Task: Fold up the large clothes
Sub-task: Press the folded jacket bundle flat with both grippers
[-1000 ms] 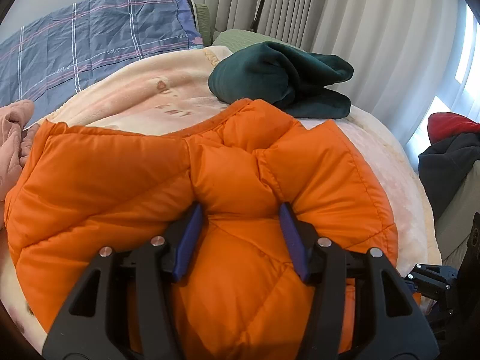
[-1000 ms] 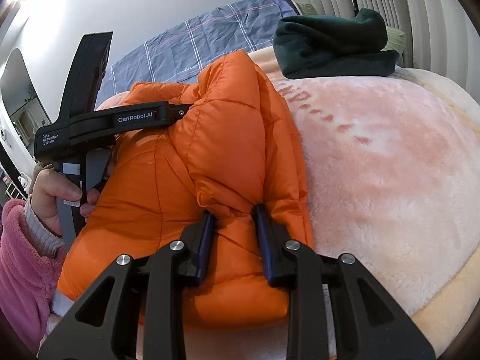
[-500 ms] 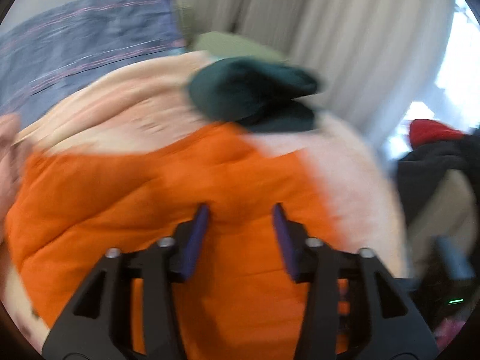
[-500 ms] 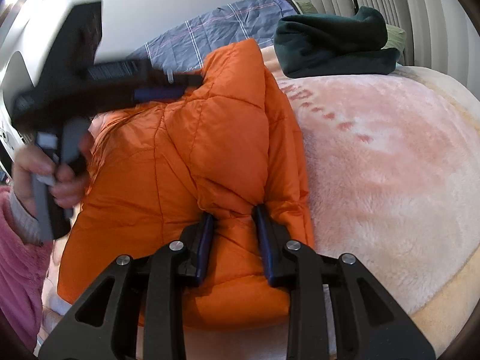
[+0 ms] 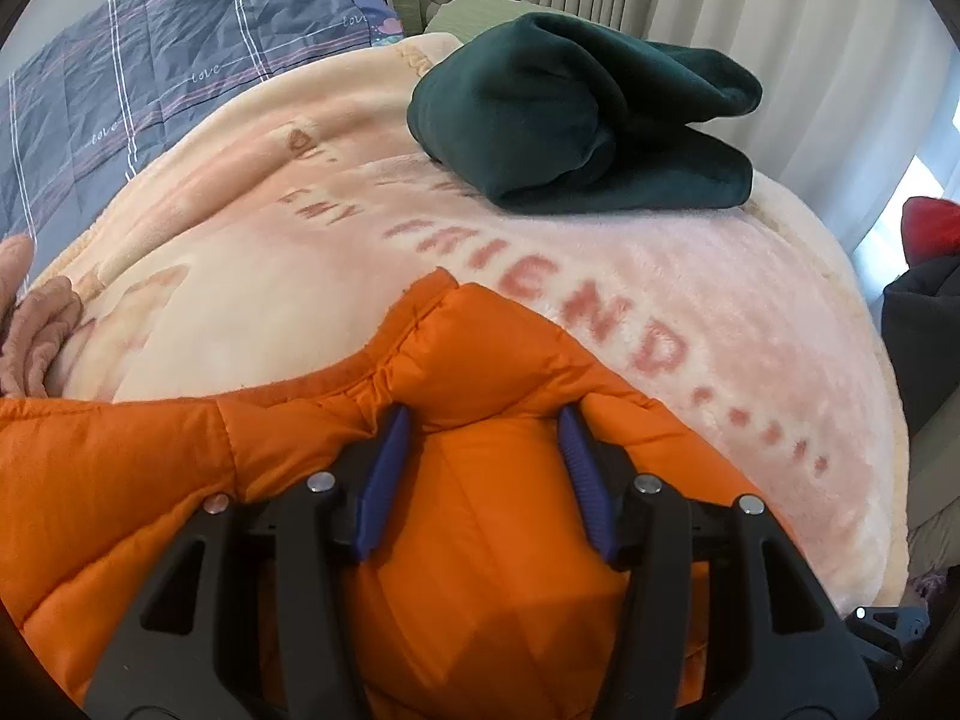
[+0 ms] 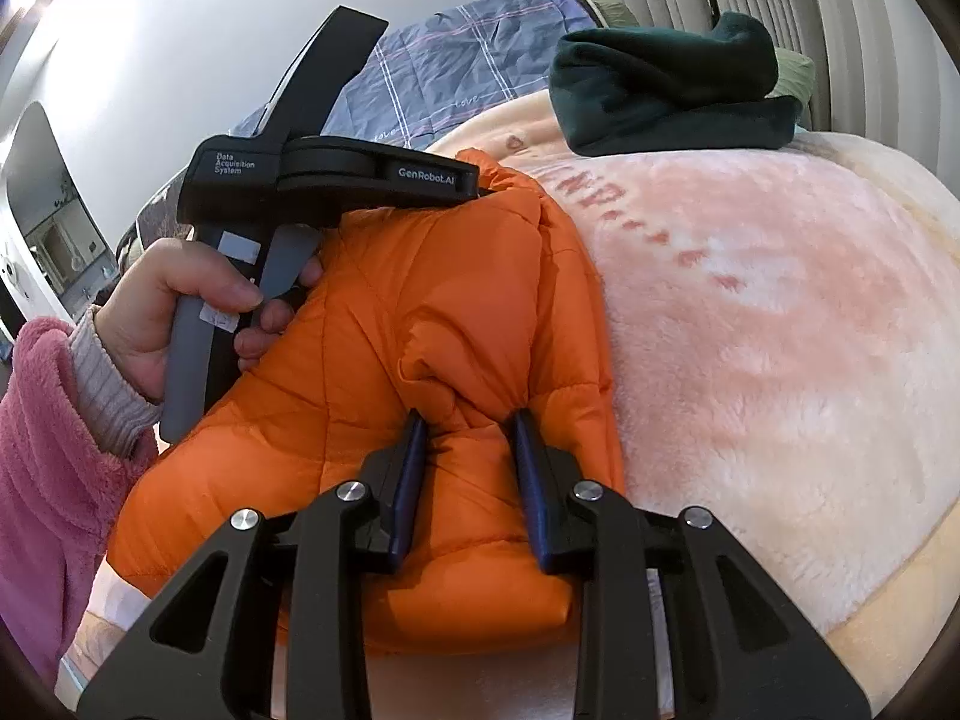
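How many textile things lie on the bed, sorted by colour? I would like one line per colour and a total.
Orange: 1, the puffer jacket
Dark green: 1, the folded garment
Pink-cream: 1, the fleece blanket
Blue plaid: 1, the quilt
Total: 4

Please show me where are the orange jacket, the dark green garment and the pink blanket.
orange jacket [image 6: 432,324]: right wrist view, on its quilted upper panel.
dark green garment [image 5: 540,114]: left wrist view, on its folded top.
pink blanket [image 6: 780,330]: right wrist view, on bare fleece right of the jacket.
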Tool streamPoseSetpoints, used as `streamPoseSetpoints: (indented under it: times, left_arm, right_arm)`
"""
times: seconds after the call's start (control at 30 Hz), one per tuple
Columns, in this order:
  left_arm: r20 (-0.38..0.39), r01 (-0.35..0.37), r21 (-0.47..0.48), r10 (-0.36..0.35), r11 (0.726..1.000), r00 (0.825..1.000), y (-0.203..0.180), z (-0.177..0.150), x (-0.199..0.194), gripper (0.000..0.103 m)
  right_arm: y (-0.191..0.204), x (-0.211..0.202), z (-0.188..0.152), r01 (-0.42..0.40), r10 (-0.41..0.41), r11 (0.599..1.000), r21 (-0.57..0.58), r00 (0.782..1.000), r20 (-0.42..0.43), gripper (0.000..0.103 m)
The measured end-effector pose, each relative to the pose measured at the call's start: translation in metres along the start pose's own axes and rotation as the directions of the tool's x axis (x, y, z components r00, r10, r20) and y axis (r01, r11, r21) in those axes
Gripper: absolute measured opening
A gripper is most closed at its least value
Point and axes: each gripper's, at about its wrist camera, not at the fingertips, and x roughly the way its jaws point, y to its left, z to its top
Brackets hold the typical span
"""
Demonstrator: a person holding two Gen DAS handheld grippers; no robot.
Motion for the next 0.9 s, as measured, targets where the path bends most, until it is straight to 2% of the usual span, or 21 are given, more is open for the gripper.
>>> streamPoseSetpoints:
  times: [0.1,0.17,0.23,0.3,0.37,0.47,0.53,0.6,0.77,0.87,0.9]
  left_arm:
    - [0.0,0.035,-0.026,-0.035,0.999,0.999,0.005,-0.001,-0.002,0.054]
    - [-0.005,0.048,-0.043,-0.048,0.998,0.999,0.006,0.002,-0.002,0.054]
    - [-0.008,0.056,-0.055,-0.057,0.997,0.998,0.005,0.004,-0.001,0.053]
    - [-0.01,0.062,-0.062,-0.063,0.996,0.998,0.006,0.004,-0.001,0.053]
    - [-0.009,0.073,-0.072,-0.074,0.995,0.997,0.007,0.005,-0.001,0.053]
    - [0.001,0.105,-0.096,-0.105,0.99,0.994,0.012,0.004,-0.002,0.053]
    - [0.014,0.129,-0.119,-0.128,0.984,0.992,0.017,0.004,-0.002,0.053]
    - [0.015,0.137,-0.125,-0.136,0.983,0.991,0.017,0.004,-0.001,0.053]
    - [0.019,0.13,-0.12,-0.129,0.984,0.991,0.016,0.006,-0.005,0.053]
    - [0.052,0.133,-0.125,-0.127,0.983,0.991,0.022,0.006,-0.032,0.053]
    - [0.09,0.113,-0.116,-0.103,0.987,0.991,0.028,0.004,-0.052,0.052]
  right_arm:
    - [0.007,-0.011,0.007,0.023,-0.024,0.998,-0.053,1.0,-0.014,0.031]
    - [0.012,-0.026,0.017,0.03,-0.03,0.997,-0.076,1.0,0.009,0.032]
    - [0.02,-0.046,0.035,-0.024,0.032,0.995,-0.101,0.996,0.079,0.032]
    - [0.028,-0.049,0.049,-0.046,0.059,0.99,-0.132,0.993,0.102,0.032]
    - [0.034,-0.037,0.058,-0.029,0.045,0.986,-0.167,0.995,0.094,0.029]
    - [0.02,0.011,0.058,0.002,0.0,0.992,-0.128,1.0,0.012,0.02]
    - [0.003,0.035,0.048,-0.034,0.034,0.996,-0.082,0.999,-0.007,0.02]
    - [-0.004,0.035,0.042,-0.053,0.053,0.998,-0.042,0.999,0.001,0.02]
    - [0.009,0.036,0.039,-0.009,0.009,0.997,-0.08,1.0,-0.001,0.02]
    - [0.008,0.036,0.037,-0.014,0.014,0.997,-0.077,1.0,0.001,0.02]
    - [0.007,0.035,0.037,-0.015,0.015,0.997,-0.074,1.0,0.001,0.02]
